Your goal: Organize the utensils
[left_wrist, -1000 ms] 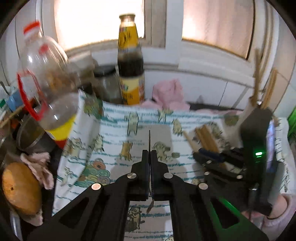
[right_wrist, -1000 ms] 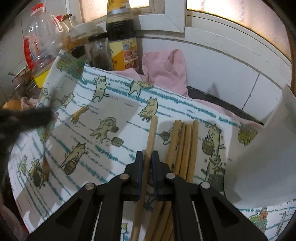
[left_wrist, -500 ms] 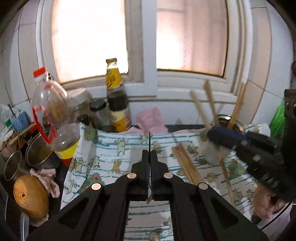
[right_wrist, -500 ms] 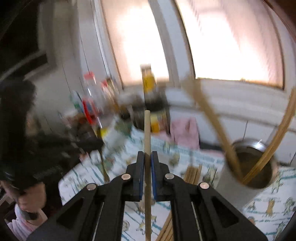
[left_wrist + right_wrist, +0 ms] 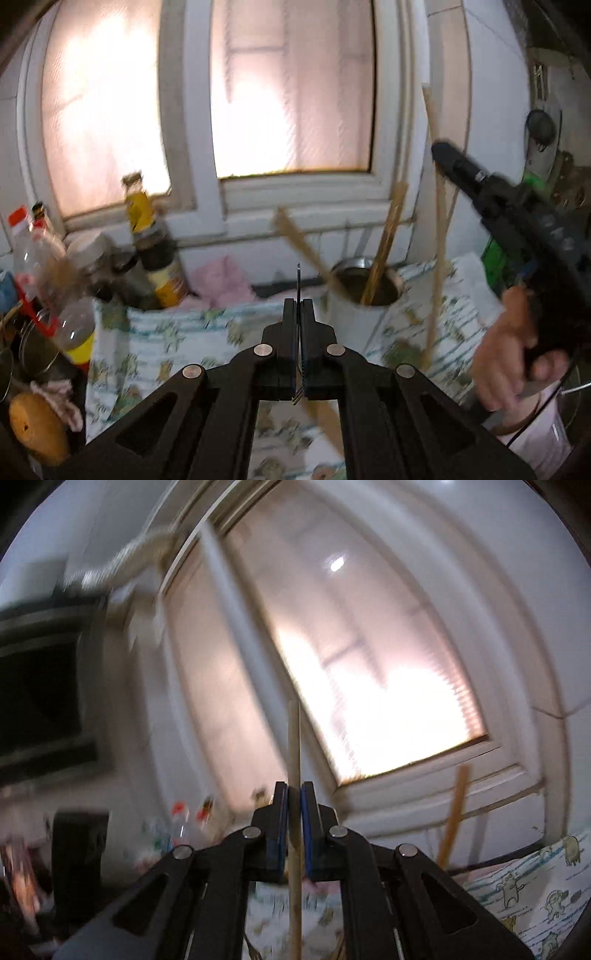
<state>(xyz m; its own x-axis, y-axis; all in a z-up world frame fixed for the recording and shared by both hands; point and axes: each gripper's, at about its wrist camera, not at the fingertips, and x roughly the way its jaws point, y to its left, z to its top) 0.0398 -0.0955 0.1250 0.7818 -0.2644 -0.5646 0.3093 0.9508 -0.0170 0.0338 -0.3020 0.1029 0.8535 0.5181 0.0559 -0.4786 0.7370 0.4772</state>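
Both grippers have risen: the right gripper clamps a chopstick upright beside the cup, the left gripper pinches a thin utensil. Several chopsticks already stand in the cup; others lie on the cloth.

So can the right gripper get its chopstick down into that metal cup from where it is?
Probably yes. The right gripper is shut on a chopstick held up beside the metal cup, whose mouth is open toward it. The leaning chopsticks already inside crowd it a little.
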